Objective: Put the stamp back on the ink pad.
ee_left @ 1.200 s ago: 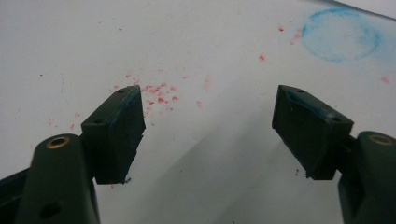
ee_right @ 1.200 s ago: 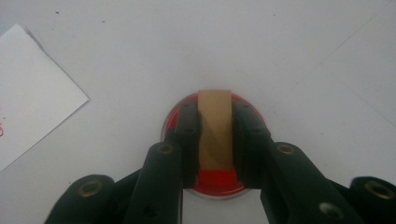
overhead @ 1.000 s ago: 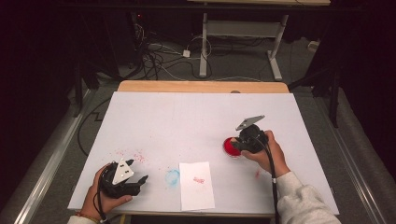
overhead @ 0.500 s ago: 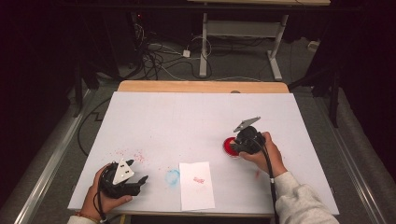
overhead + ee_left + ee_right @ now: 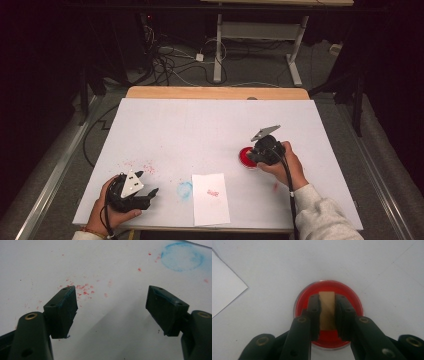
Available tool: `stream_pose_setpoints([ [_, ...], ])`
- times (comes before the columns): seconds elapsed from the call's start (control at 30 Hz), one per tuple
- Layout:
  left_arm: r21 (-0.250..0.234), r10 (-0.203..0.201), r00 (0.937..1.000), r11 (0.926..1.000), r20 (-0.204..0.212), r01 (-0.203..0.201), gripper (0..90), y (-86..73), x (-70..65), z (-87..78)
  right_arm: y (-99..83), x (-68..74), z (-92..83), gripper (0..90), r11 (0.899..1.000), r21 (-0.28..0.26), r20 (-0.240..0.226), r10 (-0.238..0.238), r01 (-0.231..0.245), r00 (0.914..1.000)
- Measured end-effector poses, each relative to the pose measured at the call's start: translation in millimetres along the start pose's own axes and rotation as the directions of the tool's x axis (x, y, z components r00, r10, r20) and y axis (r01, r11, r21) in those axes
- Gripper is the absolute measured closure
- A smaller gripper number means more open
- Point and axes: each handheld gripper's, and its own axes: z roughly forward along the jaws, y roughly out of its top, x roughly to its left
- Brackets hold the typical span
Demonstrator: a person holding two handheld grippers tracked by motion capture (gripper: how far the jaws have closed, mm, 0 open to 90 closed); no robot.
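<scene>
While clamped, wooden stamp [image 5: 327, 310] over red ink pad [image 5: 352, 302].

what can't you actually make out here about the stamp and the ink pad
- Underside of the wooden stamp: in the right gripper view the right gripper grips it over the red ink pad, and the block hides its own face, so contact with the ink is unclear.
- The same stamp in the high view: hidden under the gripper and hand.
- Red mark on the paper sheet: too small to read in the high view.
</scene>
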Motion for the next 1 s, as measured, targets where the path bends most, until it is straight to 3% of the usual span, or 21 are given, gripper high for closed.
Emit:
stream_pose_setpoints([
  [0.2, 0.0, -0.001, 1.0, 1.0, -0.001, 0.001, 24.5, 0.0, 0.2, 0.0, 0.5, 0.4, -3.5, 68.1, 1.0, -0.016, 0.006, 0.0, 0.0, 1.0],
  [0.47, -0.001, 0.001, 1.0, 1.0, -0.001, -0.001, 24.5, 0.3, 0.2, 0.0, 4.2, 6.0, -20.1, 56.9, 0.993, -0.116, 0.043, -0.024, 0.029, 0.9988],
  [0.7, -0.001, 0.002, 1.0, 1.0, -0.001, -0.002, 24.5, 0.4, 0.3, 0.1, 5.2, 10.0, -29.0, 45.7, 0.98, -0.19, 0.053, -0.048, 0.058, 0.9974],
  [0.8, -0.003, -0.001, 1.0, 1.0, 0.0, 0.001, 24.4, 0.4, 0.5, -0.1, 5.7, 12.6, -32.4, 39.9, 0.974, -0.214, 0.078, -0.057, 0.072, 0.9953],
  [1.0, -0.002, 0.001, 1.0, 1.0, -0.002, -0.001, 24.4, 0.5, 0.4, -0.1, 5.8, 14.7, -36.6, 32.0, 0.961, -0.268, 0.109, -0.045, 0.073, 0.993],
])
